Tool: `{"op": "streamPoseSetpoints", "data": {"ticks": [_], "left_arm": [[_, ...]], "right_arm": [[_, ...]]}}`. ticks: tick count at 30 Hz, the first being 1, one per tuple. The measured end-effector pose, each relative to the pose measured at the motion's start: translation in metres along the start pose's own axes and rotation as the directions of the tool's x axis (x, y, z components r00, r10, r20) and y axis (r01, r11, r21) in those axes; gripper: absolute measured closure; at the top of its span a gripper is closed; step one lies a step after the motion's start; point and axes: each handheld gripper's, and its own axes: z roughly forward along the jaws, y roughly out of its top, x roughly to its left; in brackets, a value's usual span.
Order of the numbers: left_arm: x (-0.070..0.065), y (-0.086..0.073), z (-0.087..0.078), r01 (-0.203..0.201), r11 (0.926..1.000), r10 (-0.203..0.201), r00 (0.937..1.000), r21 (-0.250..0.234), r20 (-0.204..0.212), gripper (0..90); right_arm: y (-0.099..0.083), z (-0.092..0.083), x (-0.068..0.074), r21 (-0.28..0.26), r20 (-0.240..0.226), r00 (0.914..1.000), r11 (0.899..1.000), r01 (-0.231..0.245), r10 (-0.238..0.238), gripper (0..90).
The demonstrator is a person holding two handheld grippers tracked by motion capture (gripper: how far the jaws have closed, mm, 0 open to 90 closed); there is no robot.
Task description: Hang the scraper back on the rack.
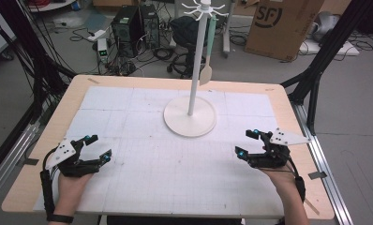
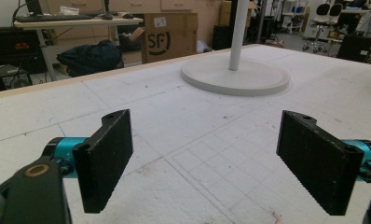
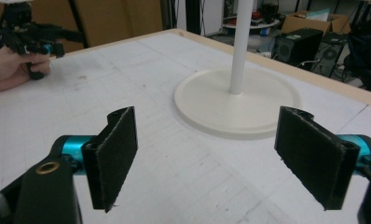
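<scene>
Apparently nothing has begun: the left gripper (image 1: 94, 148) and right gripper (image 1: 245, 143) rest low at the near corners of the tabletop (image 1: 142, 187), fingers spread wide, holding nothing. A spatula (image 1: 206, 70) hangs from the white stand (image 1: 190, 115) between them; reaching it likely calls for a lift forward.

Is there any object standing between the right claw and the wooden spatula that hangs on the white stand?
Nothing visible does. The table surface between the right claw and the white stand is bare. The wooden spatula hangs free beside the pole, high above the stand's base.
</scene>
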Motion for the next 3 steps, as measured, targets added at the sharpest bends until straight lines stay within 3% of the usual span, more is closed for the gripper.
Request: {"op": "streamPoseSetpoints", "data": {"ticks": [3], "left_arm": [[0.0000, 0.0000, 0.0001, 0.000, 1.0000, 0.000, 1.0000, 0.000, 0.000, 18.9]], "right_arm": [[-0.0090, 0.0032, 0.0019, 0.007, 0.006, 1.0000, 1.000, -0.005, 0.005, 18.1]]}}
